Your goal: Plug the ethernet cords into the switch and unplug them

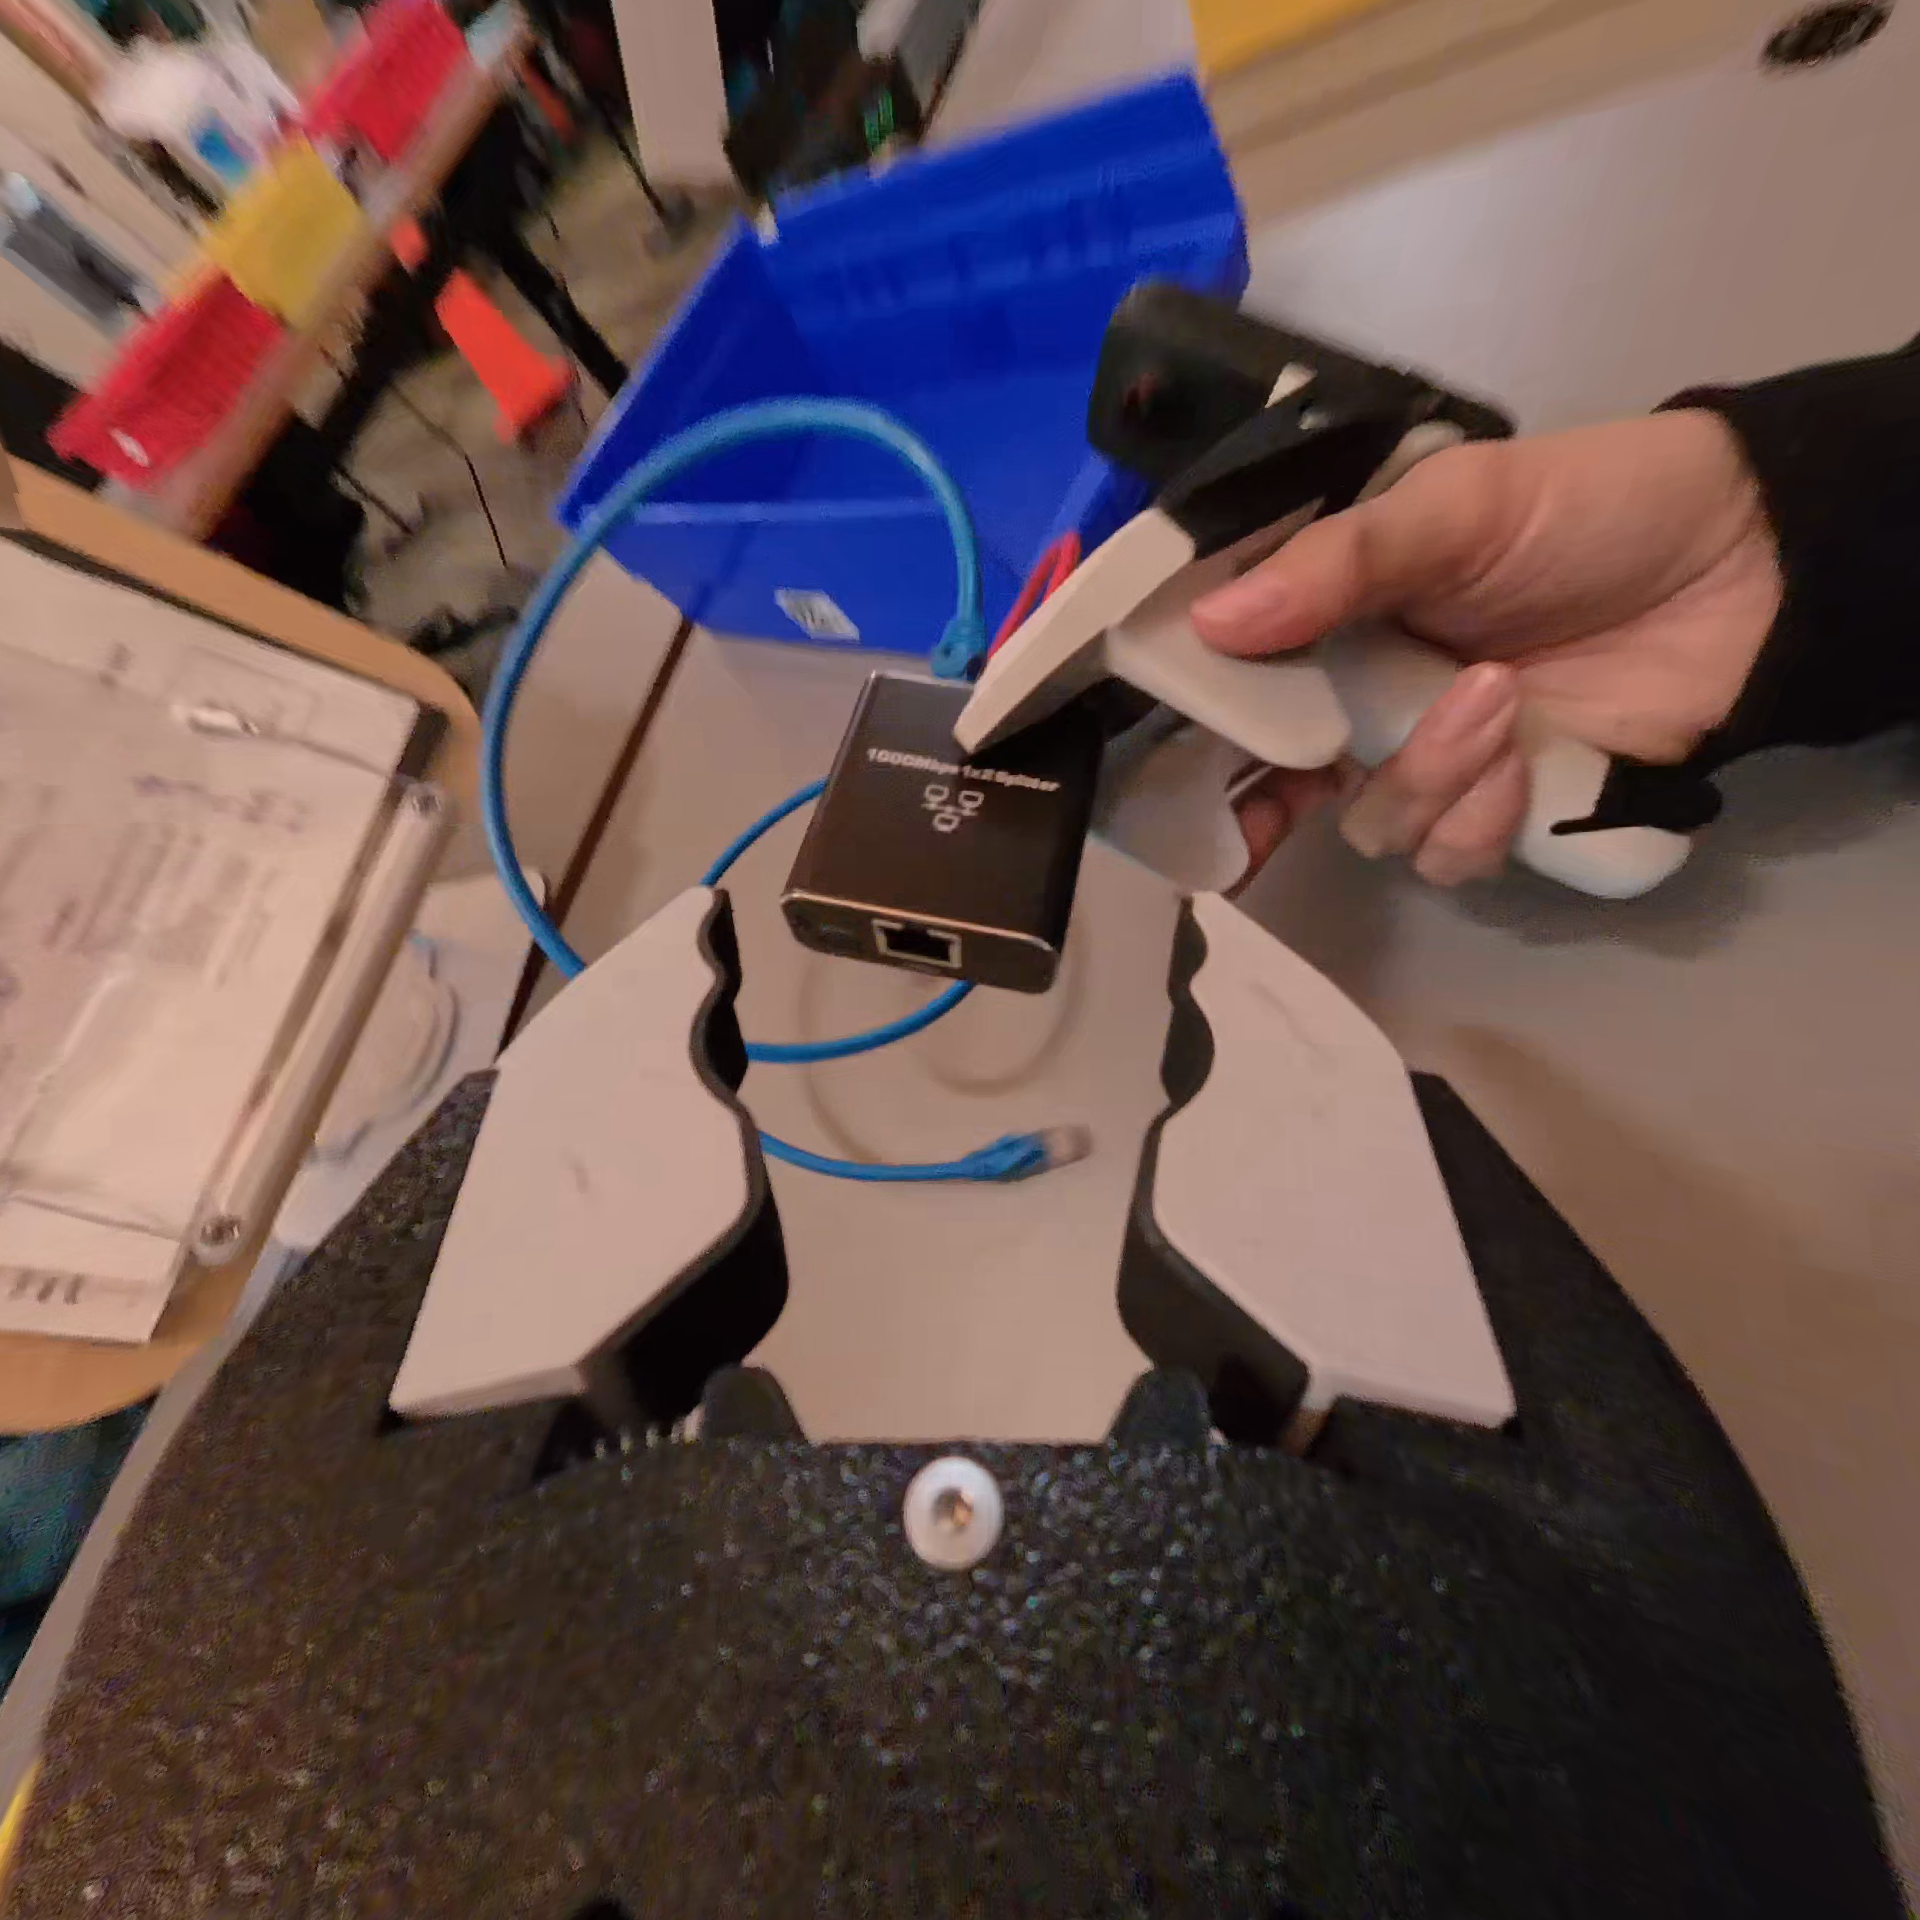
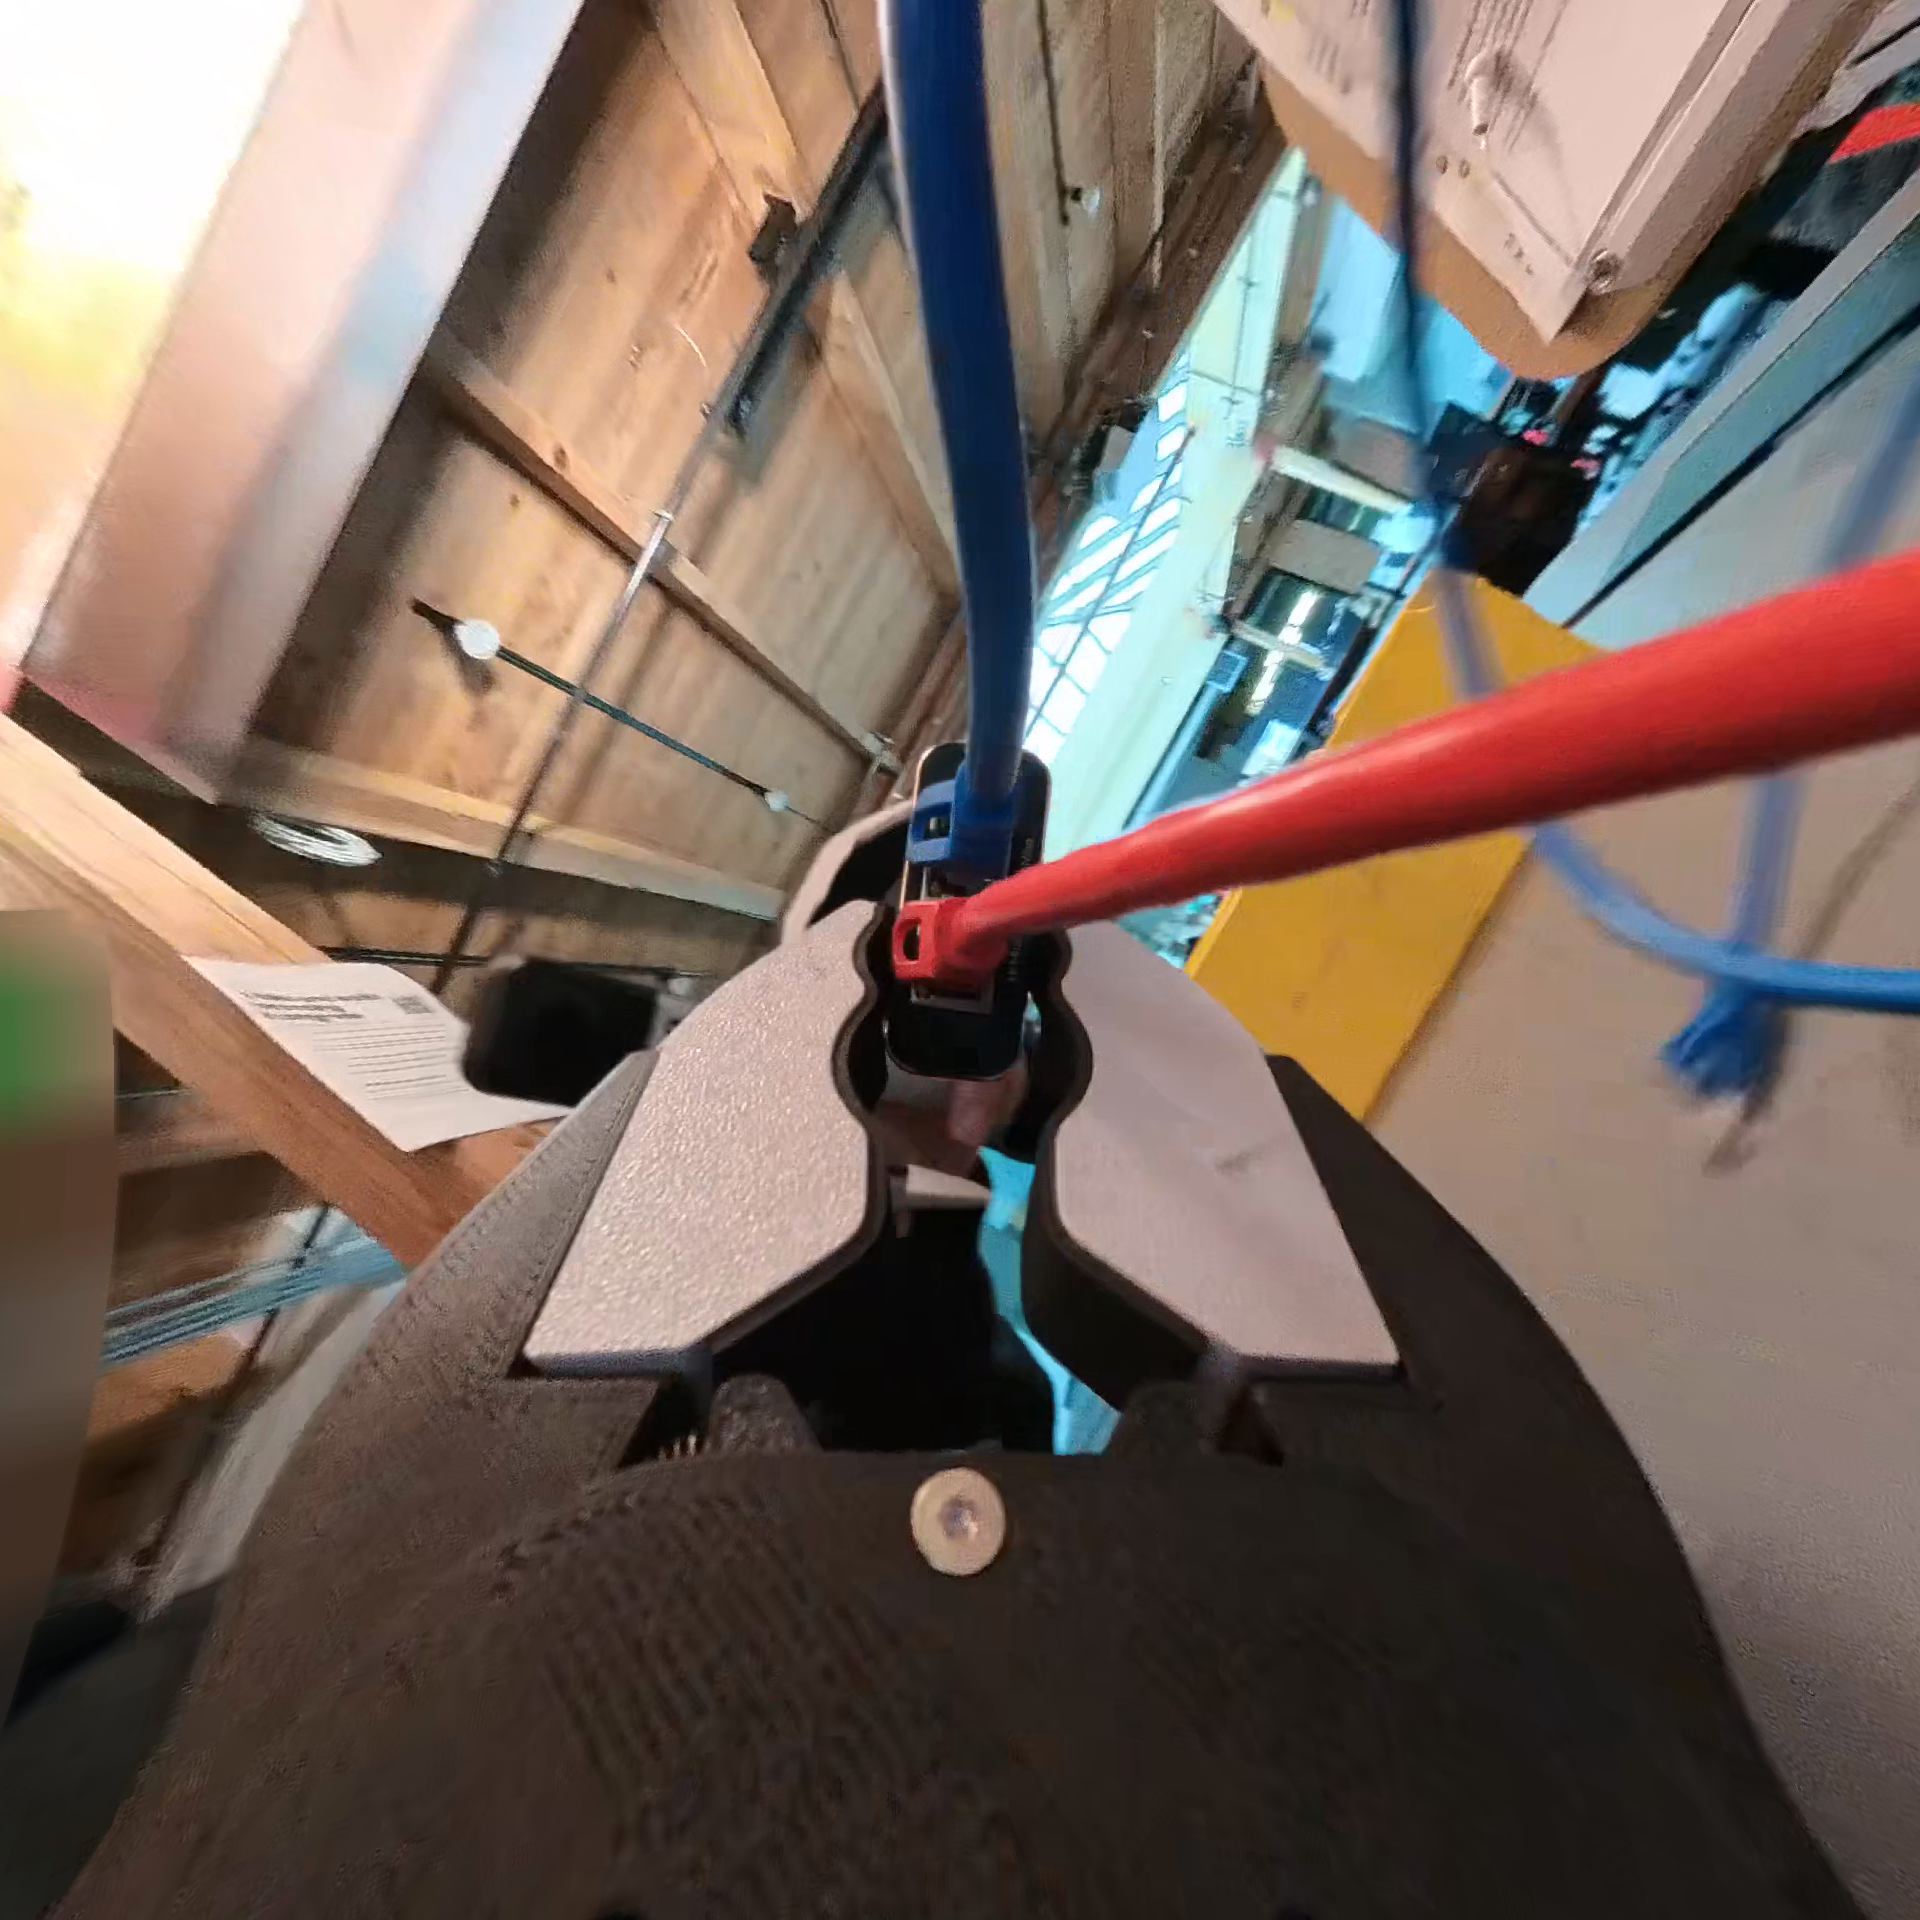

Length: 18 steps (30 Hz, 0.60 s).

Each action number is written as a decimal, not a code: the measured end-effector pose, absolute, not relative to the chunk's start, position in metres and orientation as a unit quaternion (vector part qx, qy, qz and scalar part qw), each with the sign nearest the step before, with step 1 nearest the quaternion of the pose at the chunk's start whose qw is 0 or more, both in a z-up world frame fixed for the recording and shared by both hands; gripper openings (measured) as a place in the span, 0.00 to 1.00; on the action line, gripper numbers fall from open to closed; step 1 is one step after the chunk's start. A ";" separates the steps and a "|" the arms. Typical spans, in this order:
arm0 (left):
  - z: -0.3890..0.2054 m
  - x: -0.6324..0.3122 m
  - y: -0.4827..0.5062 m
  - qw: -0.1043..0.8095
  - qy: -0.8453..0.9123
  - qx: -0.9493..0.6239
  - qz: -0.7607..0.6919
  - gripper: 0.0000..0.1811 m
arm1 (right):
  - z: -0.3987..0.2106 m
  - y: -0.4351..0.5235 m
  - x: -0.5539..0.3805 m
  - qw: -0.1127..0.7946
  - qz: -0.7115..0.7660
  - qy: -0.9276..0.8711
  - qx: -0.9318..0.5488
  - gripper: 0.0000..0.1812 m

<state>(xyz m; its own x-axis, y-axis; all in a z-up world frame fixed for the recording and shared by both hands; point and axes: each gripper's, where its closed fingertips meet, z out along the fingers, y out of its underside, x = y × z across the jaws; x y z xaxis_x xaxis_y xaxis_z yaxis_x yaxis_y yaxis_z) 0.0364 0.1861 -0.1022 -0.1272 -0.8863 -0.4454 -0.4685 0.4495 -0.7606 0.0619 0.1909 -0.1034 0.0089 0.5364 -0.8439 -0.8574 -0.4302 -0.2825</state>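
Observation:
In the left wrist view, a small black switch (image 1: 940,831) hangs above the grey table, with an empty port (image 1: 914,943) facing me. My right gripper (image 1: 1081,748), held by a hand, is shut on its far end. My left gripper (image 1: 954,920) is open and empty, just in front of the switch. A blue cord (image 1: 520,665) loops from the switch's far end, and its free plug (image 1: 1023,1153) lies on the table between my left fingers. In the right wrist view, my right gripper (image 2: 961,997) clamps the switch (image 2: 951,1044), with a blue plug (image 2: 961,821) and a red plug (image 2: 930,951) seated in it.
A blue bin (image 1: 914,343) stands behind the switch. A clear box with papers (image 1: 156,987) sits on a brown surface at the left. The grey table (image 1: 1610,1195) stretches to the right. In the right wrist view, a loose blue plug (image 2: 1714,1049) lies to the right.

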 end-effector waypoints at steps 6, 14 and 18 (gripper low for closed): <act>-0.099 0.034 0.182 0.507 0.713 -0.421 -0.242 0.43 | -0.094 0.185 0.043 0.481 0.718 0.139 -0.483 0.13; -0.094 0.028 0.179 0.510 0.721 -0.381 -0.274 0.36 | -0.084 0.173 0.024 0.453 0.741 0.075 -0.490 0.13; -0.093 0.026 0.178 0.519 0.714 -0.378 -0.280 0.35 | -0.082 0.173 0.024 0.475 0.728 0.065 -0.491 0.13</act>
